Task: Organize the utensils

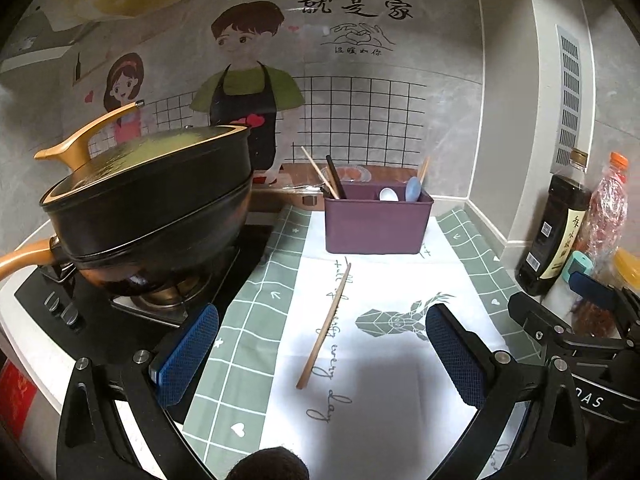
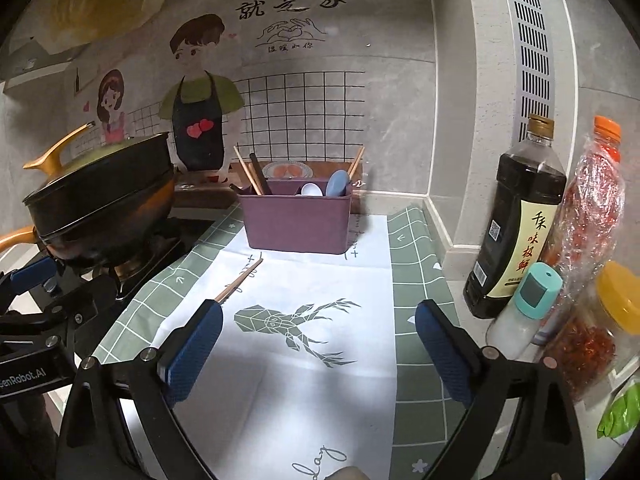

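Both my tongs, left (image 1: 322, 354) and right (image 2: 318, 340), gape empty. One chopstick (image 1: 325, 326) lies flat in front of the purple caddy (image 1: 378, 222).

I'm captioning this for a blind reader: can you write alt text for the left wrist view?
A single wooden chopstick lies on a checked mat between the open left gripper fingers. Behind it, a purple box holds chopsticks and spoons; a black pot sits at left.

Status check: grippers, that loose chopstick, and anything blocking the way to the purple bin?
Left gripper open, right gripper open, both empty. Chopstick flat on mat, short of purple bin. Path clear; pot off left.
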`<state>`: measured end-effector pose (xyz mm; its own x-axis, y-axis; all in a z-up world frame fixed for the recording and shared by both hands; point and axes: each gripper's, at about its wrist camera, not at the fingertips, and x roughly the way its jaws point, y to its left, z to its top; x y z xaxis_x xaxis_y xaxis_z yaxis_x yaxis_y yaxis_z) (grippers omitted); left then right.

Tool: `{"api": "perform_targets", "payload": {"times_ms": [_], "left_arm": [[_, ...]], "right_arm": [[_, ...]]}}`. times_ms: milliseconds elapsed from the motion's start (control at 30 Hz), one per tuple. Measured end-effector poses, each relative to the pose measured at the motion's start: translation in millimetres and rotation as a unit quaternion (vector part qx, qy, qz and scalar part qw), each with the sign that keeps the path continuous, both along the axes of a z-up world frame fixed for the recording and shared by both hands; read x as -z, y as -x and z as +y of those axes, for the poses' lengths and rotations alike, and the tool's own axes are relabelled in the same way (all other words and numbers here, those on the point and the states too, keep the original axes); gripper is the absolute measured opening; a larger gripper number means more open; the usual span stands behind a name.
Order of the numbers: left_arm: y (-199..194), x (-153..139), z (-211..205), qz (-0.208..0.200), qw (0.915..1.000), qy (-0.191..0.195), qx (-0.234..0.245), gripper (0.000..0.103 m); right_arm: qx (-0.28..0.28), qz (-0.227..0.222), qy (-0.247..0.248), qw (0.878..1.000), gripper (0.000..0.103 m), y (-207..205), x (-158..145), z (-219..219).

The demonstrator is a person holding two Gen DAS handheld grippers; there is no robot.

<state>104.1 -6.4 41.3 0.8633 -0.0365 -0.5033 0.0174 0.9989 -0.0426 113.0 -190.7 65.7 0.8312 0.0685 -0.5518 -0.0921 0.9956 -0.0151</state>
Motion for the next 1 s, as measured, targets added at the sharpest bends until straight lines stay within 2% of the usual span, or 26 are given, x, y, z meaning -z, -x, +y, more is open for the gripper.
{"api": "perform_targets", "payload": {"times_ms": [1000], "left_arm": [[-8.8, 3.6, 1.4, 0.007, 1.0000, 0.002, -0.001, 0.103]], "right_arm": [[0.002, -0.009, -0.007, 1.000, 0.098, -8.5, -1.3, -9.4]]}}
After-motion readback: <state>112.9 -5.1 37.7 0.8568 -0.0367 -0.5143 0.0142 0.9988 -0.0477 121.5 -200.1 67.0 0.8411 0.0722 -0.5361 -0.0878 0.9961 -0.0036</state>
